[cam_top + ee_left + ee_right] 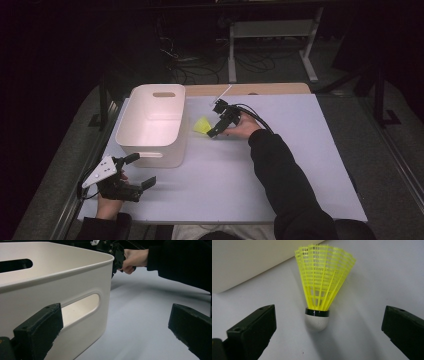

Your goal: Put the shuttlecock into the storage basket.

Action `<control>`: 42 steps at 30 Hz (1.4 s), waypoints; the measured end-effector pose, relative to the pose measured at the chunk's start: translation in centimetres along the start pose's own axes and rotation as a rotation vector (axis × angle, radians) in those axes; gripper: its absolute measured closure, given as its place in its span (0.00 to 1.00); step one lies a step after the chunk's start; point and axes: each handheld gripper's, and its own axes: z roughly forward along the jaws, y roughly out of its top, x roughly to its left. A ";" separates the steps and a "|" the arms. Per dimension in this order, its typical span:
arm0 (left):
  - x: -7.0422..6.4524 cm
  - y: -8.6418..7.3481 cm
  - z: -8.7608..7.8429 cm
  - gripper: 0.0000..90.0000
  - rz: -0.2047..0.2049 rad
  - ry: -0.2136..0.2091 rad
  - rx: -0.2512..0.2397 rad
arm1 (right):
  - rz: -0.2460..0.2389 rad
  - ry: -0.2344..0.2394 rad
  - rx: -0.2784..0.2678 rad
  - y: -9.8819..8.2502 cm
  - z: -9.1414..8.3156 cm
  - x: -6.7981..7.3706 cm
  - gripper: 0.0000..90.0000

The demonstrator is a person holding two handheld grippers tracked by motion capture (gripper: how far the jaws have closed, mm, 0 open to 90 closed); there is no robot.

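A yellow plastic shuttlecock [201, 125] with a white cork lies on the pale table just right of the white bin [150, 150]. My right gripper [213, 120] is open beside it. In the right gripper view the shuttlecock [323, 282] lies between and just beyond the wide-apart jaws of the right gripper [328, 316], cork toward me, untouched. My left gripper [141, 171] is open near the table's front left, next to the bin's near wall. In the left gripper view its left jaw stands in front of the bin [75, 277]'s handle slot and the left gripper [115, 320] holds nothing.
The bin's inside looks empty in the high view. The pale table top [280, 165] has bare room to the right and front. A wooden strip [250, 89] runs along its far edge. Beyond lie a dark floor, cables and a white desk frame [272, 30].
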 end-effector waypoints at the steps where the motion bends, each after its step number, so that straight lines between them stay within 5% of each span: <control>1: 0.0 0.0 0.0 0.00 0.000 0.000 -0.001 | -0.003 0.003 0.003 0.0 0.1 0.0 0.00; 16: 0.0 0.0 0.0 0.00 0.001 0.000 0.000 | -0.018 0.054 -0.016 -0.8 1.1 0.2 0.28; 31: 0.0 0.0 0.0 0.00 0.001 -0.001 0.000 | -0.027 0.035 -0.024 -0.9 1.2 0.5 0.68; 42: 0.0 0.0 0.0 0.00 0.001 -0.001 0.001 | -0.027 0.010 -0.032 -0.7 0.5 0.7 0.70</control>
